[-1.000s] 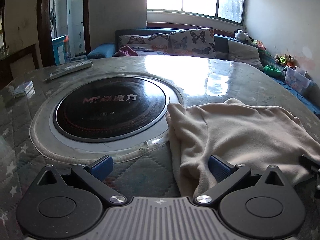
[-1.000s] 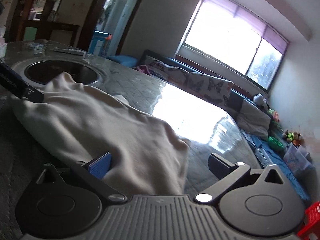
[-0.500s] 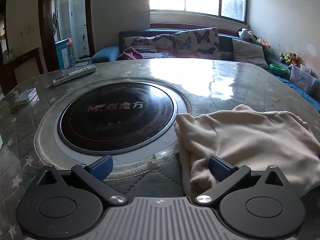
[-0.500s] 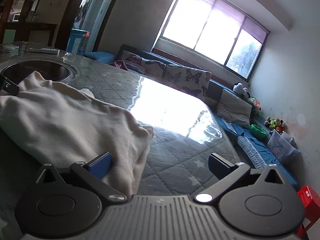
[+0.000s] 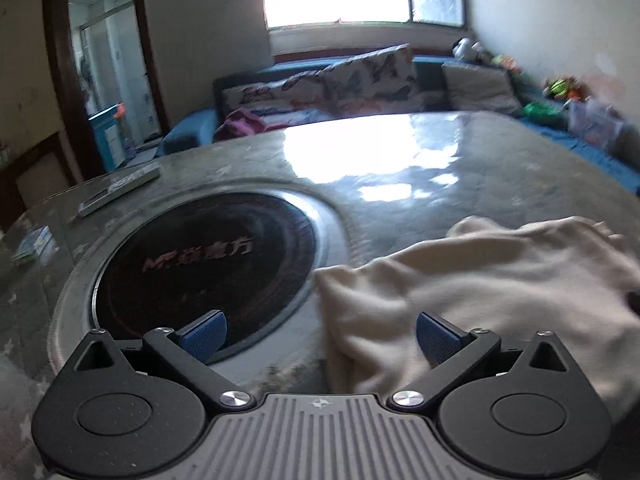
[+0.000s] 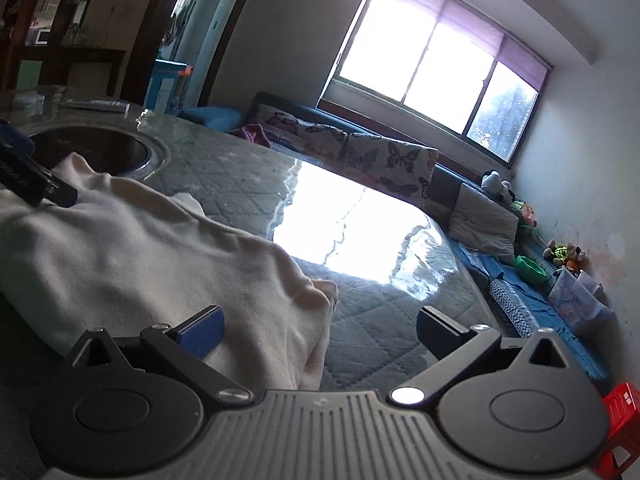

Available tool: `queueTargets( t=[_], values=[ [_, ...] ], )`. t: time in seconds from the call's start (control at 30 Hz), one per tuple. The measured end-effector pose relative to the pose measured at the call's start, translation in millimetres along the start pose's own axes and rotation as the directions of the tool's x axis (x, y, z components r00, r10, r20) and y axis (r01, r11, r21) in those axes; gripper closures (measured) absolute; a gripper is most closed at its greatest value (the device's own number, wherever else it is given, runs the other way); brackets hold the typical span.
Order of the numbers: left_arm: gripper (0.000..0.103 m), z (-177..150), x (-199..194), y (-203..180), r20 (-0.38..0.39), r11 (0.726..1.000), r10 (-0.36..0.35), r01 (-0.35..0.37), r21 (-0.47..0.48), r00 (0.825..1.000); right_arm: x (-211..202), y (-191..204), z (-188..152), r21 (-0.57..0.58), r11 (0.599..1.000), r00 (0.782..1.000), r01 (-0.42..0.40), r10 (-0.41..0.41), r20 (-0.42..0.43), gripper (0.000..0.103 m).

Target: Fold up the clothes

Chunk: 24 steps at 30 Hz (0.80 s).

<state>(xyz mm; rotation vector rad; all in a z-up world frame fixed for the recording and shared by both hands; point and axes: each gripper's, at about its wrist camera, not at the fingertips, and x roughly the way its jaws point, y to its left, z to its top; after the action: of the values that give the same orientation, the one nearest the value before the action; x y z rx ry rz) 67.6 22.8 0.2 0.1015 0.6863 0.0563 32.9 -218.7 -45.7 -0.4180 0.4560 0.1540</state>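
Left wrist view. Your left gripper (image 5: pixel 319 330): jaws wide, nothing between them; its right blue pad (image 5: pixel 437 338) sits over the near corner of the garment (image 5: pixel 472 284), though whether it touches the cloth cannot be told. Garment: cream, bunched, lying on the table (image 5: pixel 420 184) to the right of the hob (image 5: pixel 208 252); its left edge just overlaps the hob's pale ring. Hob: round, black glass, set into the tabletop. Remote (image 5: pixel 120 188): flat, on the far left of the table. Small packet (image 5: pixel 34 242): at the left table edge. Sofa (image 5: pixel 360 80) with butterfly cushions behind the table. This view is motion-blurred.

Right wrist view. Your right gripper (image 6: pixel 319 330): jaws wide, holding nothing; its left pad (image 6: pixel 202 332) is over the garment's (image 6: pixel 140 256) near right corner, its right finger over bare table (image 6: pixel 380 320). The left gripper's finger (image 6: pixel 28 176) shows at the garment's far left end. Clear bin (image 6: pixel 576 300): on the sofa's far end near the wall, contents too small to tell. Green bowl (image 6: pixel 530 268): beside it, contents not visible. Red crate (image 6: pixel 622 420): on the floor at the lower right, only a corner showing.
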Motion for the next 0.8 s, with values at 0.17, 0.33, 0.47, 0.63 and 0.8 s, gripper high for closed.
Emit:
queueTargets(
  t=[0.17, 0.33, 0.47, 0.63, 0.8],
  values=[
    [0.0, 3.3, 9.0, 13.1, -0.001, 0.997, 0.074, -0.074, -0.019, 0.997, 3.6, -6.9, -4.6, 0.026, 1.0, 1.0, -0.006, 0.006, -0.019, 0.0],
    [0.0, 9.4, -0.8, 18.8, 0.013, 0.995, 0.084, -0.084, -0.05, 0.996, -0.5, -9.5, 1.3, 0.019, 1.0, 1.0, -0.004, 0.004, -0.005, 0.0],
    [0.002, 10.9, -26.8, 9.9, 0.052, 0.999, -0.01, 0.013, -0.05, 0.999, -3.7, -7.5, 9.9, 0.009, 1.0, 1.0, -0.018, 0.018, 0.02, 0.0],
    [0.021, 2.1, -56.4, -4.6, 0.08, 0.969, -0.237, 0.241, -0.052, 0.968, -3.2, 1.3, 15.4, -0.009, 0.999, 0.998, -0.04, 0.04, 0.038, 0.0],
    [0.045, -3.3, -56.3, -13.8, 0.118, 0.905, -0.407, 0.417, -0.081, 0.906, -1.5, 2.5, 12.6, -0.003, 0.999, 0.998, -0.052, 0.052, 0.03, 0.0]
  ],
)
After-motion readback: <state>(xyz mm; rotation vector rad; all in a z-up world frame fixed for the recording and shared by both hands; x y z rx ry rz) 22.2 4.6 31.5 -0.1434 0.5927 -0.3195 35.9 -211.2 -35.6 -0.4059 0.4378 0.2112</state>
